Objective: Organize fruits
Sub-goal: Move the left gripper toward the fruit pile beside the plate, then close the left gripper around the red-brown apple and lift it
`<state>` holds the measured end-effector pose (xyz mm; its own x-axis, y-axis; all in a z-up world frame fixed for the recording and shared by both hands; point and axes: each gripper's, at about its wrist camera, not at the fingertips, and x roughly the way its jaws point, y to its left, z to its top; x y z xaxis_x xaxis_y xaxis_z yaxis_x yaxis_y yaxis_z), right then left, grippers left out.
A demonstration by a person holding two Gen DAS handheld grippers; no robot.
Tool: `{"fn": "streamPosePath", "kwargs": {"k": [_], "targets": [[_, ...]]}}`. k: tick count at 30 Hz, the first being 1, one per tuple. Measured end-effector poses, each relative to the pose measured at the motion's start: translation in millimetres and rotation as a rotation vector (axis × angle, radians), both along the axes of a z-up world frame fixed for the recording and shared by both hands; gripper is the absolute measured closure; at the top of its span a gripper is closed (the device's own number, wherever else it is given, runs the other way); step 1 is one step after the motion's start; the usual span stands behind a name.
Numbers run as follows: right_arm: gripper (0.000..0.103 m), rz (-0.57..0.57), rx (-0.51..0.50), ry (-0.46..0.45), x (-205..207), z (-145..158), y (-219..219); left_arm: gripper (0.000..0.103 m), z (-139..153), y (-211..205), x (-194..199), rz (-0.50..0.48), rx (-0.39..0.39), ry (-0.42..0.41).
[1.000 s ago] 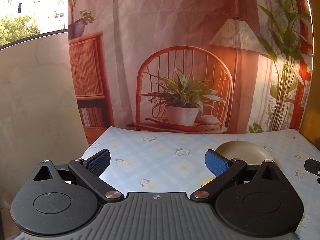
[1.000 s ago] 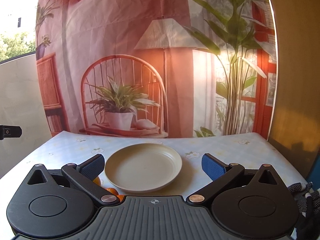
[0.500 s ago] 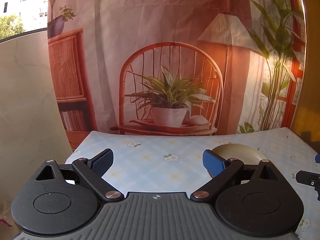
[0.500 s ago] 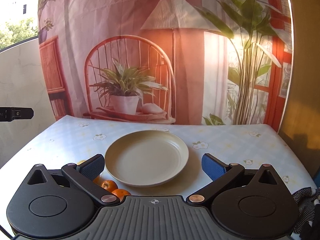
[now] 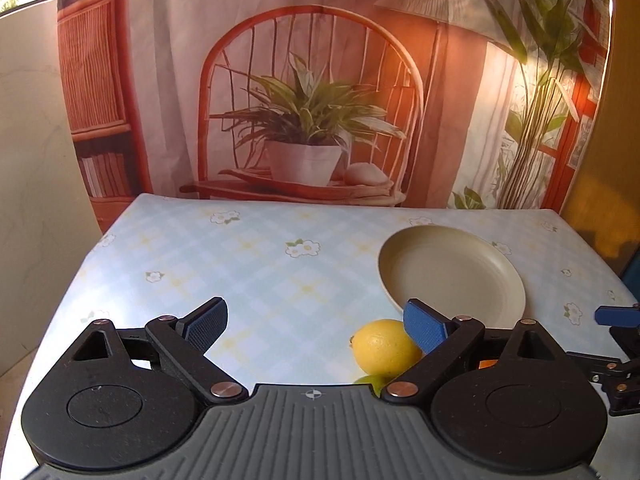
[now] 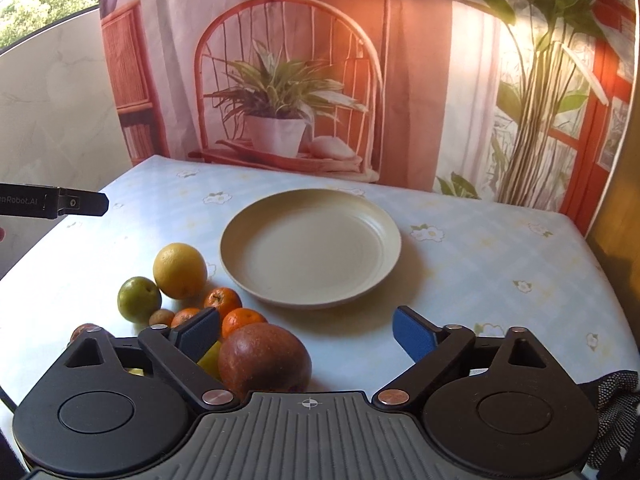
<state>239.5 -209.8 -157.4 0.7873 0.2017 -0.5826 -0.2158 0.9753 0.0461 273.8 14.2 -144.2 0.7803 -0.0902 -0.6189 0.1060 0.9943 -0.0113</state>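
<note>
A cream plate (image 6: 310, 246) sits empty on the flowered tablecloth; it also shows in the left wrist view (image 5: 452, 276). Left of it lies a heap of fruit: a yellow lemon (image 6: 180, 270), a green fruit (image 6: 138, 299), several small oranges (image 6: 222, 300) and a big red-brown mango (image 6: 264, 358). My right gripper (image 6: 306, 330) is open and empty above the table, in front of the plate, with the fruit by its left finger. My left gripper (image 5: 316, 324) is open and empty, with the lemon (image 5: 384, 346) beside its right finger.
A printed backdrop of a chair and plant hangs behind the table's far edge (image 6: 280, 168). A wooden panel (image 6: 624, 200) stands at the right. The other gripper's tip (image 6: 80, 202) shows at the left, and my right gripper's finger (image 5: 616, 316) shows in the left wrist view.
Both grippers have tilted downward and risen, so more of the table shows. The fruit heap has come into view. Both jaws stay open.
</note>
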Motion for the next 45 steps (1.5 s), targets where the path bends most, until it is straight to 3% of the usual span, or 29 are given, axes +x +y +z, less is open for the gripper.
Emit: {"fn": "streamPosePath", "kwargs": {"k": [8,15,21,29,39,45], "targets": [[0.045,0.124,-0.018,0.064,10.3,-8.6,18.4,0.007,1.7,0.8,-4.9,0.047,-0.065,0.029],[0.055,0.176,-0.014,0.100,20.0,-15.5,13.3,0.007,7.1,-17.8,-19.0,0.015,0.017,-0.050],[0.057,0.183,0.055,0.090,9.4,-18.6,-9.3,0.009,6.0,-29.8,-19.8,-0.103,0.001,-0.047],[0.059,0.124,0.147,0.085,-14.3,-21.2,-49.2,0.028,-15.6,-61.7,-8.8,-0.254,-0.019,0.055],[0.059,0.050,0.147,0.089,-32.2,-27.9,-67.2,0.047,-39.5,-119.2,2.6,-0.487,-0.049,0.147],[0.059,0.051,0.143,0.104,-38.1,-33.0,-66.3,0.047,-56.9,-144.7,12.2,-0.549,-0.121,0.229]]}}
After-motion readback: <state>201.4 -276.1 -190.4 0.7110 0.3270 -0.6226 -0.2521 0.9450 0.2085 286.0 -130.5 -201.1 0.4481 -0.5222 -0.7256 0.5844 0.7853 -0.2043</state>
